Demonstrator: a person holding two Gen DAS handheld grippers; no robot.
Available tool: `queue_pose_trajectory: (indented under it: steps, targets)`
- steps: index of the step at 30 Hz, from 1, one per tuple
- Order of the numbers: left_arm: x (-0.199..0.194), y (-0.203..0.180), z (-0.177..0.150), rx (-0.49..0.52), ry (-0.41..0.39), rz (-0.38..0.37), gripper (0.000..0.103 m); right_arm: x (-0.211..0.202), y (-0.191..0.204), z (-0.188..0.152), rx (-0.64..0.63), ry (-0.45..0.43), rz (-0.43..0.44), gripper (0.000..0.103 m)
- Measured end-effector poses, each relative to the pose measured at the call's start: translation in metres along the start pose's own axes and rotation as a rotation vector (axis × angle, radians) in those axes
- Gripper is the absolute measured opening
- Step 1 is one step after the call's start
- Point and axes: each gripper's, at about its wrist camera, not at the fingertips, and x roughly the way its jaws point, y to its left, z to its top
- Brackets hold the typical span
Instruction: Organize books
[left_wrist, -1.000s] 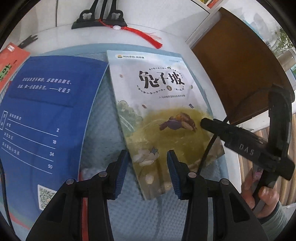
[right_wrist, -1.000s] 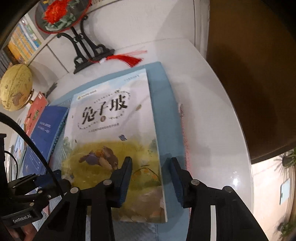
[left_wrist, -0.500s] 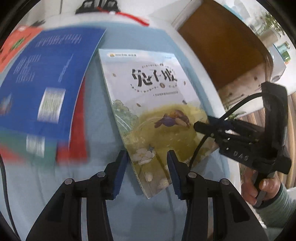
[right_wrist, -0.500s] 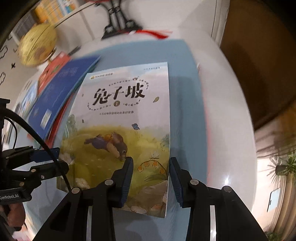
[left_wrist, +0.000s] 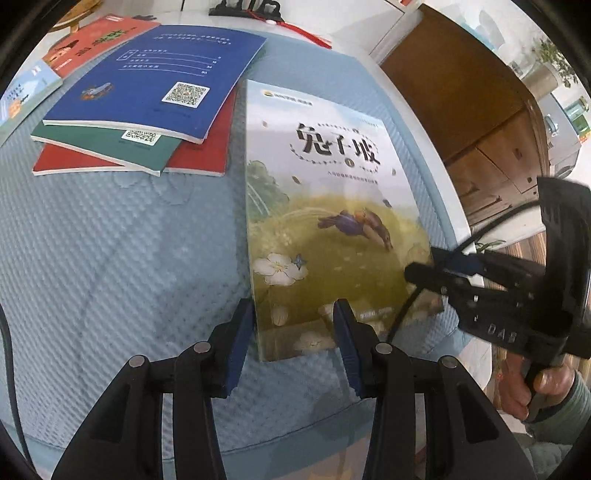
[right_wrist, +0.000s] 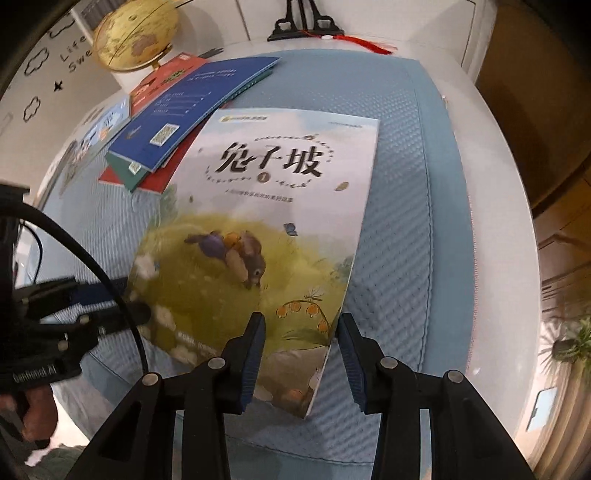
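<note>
rabbit book (left_wrist: 332, 206): laid flat, cover up, on the blue quilted mat (left_wrist: 110, 258); its near edge is seen between the two grippers.
left gripper (left_wrist: 293, 332): jaws held apart, set astride the book's near left corner; whether the pads touch the cover cannot be told.
right gripper (right_wrist: 301, 349): jaws held apart, set astride the book's near right edge; no squeeze on the book is seen.
book stack (left_wrist: 147, 99): a blue book laid on a green one, on a red one, fanned out just left of the rabbit book.
orange book (left_wrist: 99, 40): placed behind the stack.
globe (right_wrist: 136, 33): stood at the table's far left.
right hand (left_wrist: 543, 391): wrapped around the right gripper's handle.
</note>
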Motion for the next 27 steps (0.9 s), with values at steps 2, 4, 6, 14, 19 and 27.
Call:
queue_pose_trajectory:
  steps: [2, 4, 6, 14, 19, 27]
  targets:
    - [-0.008, 0.003, 0.002, -0.011, -0.014, -0.054, 0.036, 0.000, -0.006, -0.004, 0.024, -0.009, 0.010, 0.040]
    - [-0.028, 0.011, 0.002, -0.068, -0.064, -0.198, 0.035, -0.001, -0.012, -0.007, 0.056, -0.016, 0.039, 0.040]
    - [-0.046, 0.014, 0.004, -0.115, -0.106, -0.348, 0.033, -0.001, -0.016, -0.009, 0.092, -0.021, 0.071, 0.040]
    - [-0.003, -0.003, 0.006, -0.065, -0.036, -0.209, 0.015, -0.002, -0.015, -0.011, 0.102, -0.035, 0.084, 0.045]
    - [0.023, -0.008, 0.021, -0.112, -0.011, -0.247, 0.014, -0.001, -0.014, -0.008, 0.115, -0.030, 0.099, 0.048]
    - [0.009, -0.004, 0.033, -0.281, -0.028, -0.538, 0.013, -0.013, -0.062, -0.012, 0.363, -0.012, 0.405, 0.057]
